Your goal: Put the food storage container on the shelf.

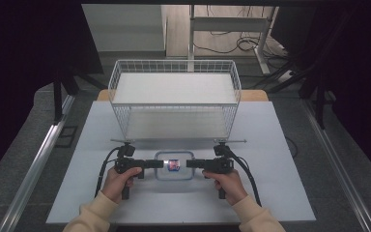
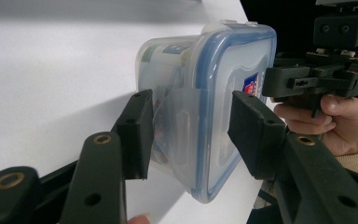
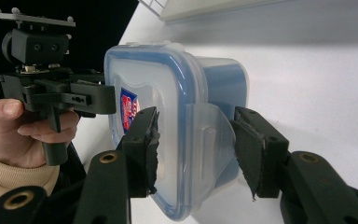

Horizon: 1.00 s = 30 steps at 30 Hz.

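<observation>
High view: a lidded box [image 1: 174, 166] sits at lower centre, before a wire basket [image 1: 174, 96]. Left gripper [image 2: 186, 121] and right gripper [image 3: 193, 140] each straddle a side latch, jaws open, not clamped.

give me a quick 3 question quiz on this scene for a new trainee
1. True or false: the lid of the clear food container is off.
2. What does each gripper straddle? A) a side latch flap of the container B) the wire basket's rim C) a cable
3. Fill in: the wire basket stands ____ the container, farther from the person.

Key:
1. False; the blue-rimmed lid is on.
2. A; the left gripper and the right gripper each have open jaws on either side of a latch flap, at opposite ends.
3. behind
</observation>
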Tool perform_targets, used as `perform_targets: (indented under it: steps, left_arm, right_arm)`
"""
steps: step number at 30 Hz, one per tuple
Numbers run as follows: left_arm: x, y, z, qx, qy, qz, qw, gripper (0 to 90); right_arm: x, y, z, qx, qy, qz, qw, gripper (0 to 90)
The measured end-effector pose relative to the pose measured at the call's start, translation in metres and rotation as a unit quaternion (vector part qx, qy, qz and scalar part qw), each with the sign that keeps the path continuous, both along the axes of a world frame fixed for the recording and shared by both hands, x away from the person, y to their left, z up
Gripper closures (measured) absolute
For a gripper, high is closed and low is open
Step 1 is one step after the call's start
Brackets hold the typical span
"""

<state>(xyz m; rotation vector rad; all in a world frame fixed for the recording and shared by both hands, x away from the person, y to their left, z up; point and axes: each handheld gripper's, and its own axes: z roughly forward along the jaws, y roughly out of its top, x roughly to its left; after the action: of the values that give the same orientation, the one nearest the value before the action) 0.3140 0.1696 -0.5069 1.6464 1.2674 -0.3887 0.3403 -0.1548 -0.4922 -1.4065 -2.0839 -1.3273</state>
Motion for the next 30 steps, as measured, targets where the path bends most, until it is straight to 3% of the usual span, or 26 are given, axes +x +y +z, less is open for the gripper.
perform_targets:
  steps: [17,30]
  left_arm:
    - [-0.004,0.0,0.015,-0.002,-0.021,0.001,0.9998,51.5]
    - [0.001,0.0,0.037,-0.001,-0.042,0.005,0.9991,51.5]
  right_arm:
    - [-0.005,0.0,0.016,0.002,-0.028,0.002,0.9996,52.2]
    - [0.001,-0.001,0.036,0.008,-0.05,0.004,0.9987,52.2]
